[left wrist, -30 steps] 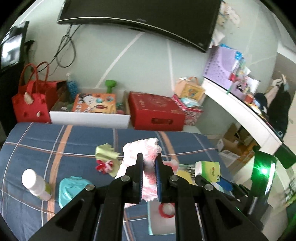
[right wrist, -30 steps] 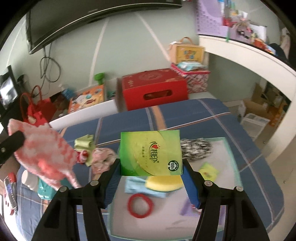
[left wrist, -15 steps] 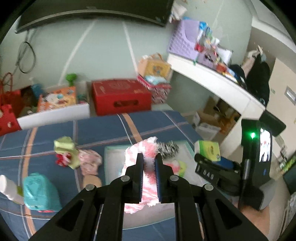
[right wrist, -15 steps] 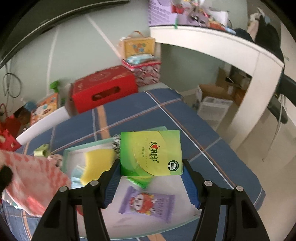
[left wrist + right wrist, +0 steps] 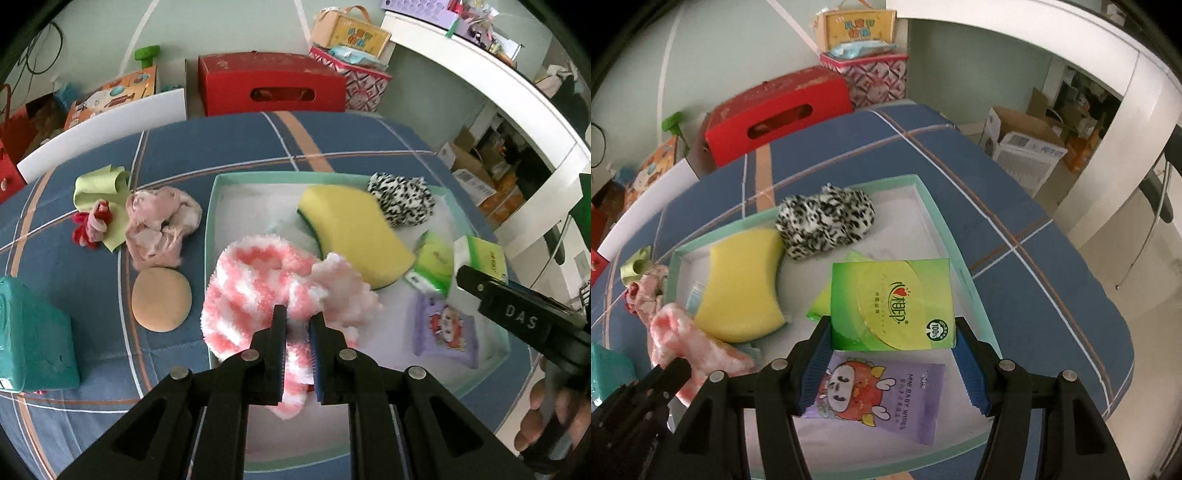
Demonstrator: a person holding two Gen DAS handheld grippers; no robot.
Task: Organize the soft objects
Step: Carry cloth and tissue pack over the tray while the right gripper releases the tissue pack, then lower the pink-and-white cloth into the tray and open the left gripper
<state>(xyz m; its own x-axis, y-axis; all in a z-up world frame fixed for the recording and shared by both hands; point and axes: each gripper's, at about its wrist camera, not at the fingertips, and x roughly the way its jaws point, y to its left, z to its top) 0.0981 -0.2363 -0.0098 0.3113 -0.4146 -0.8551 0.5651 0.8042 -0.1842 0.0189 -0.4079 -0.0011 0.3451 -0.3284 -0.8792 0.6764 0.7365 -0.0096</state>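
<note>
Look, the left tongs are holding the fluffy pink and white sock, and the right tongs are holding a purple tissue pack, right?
Almost. The right tongs hold a green tissue pack, as the right wrist view shows. The purple wipes pack lies in the tray. The left tongs do hold the sock.

— Where am I working?

— A room in somebody's home, I'd say. I'm over a bed (image 5: pixel 332 147) with a blue plaid cover. A red gift box (image 5: pixel 271 86) and toy boxes (image 5: pixel 110 96) line the wall beyond, and a white shelf (image 5: pixel 480 77) beside me is piled with household clutter, cardboard cartons (image 5: pixel 1030 144) under it.
</note>
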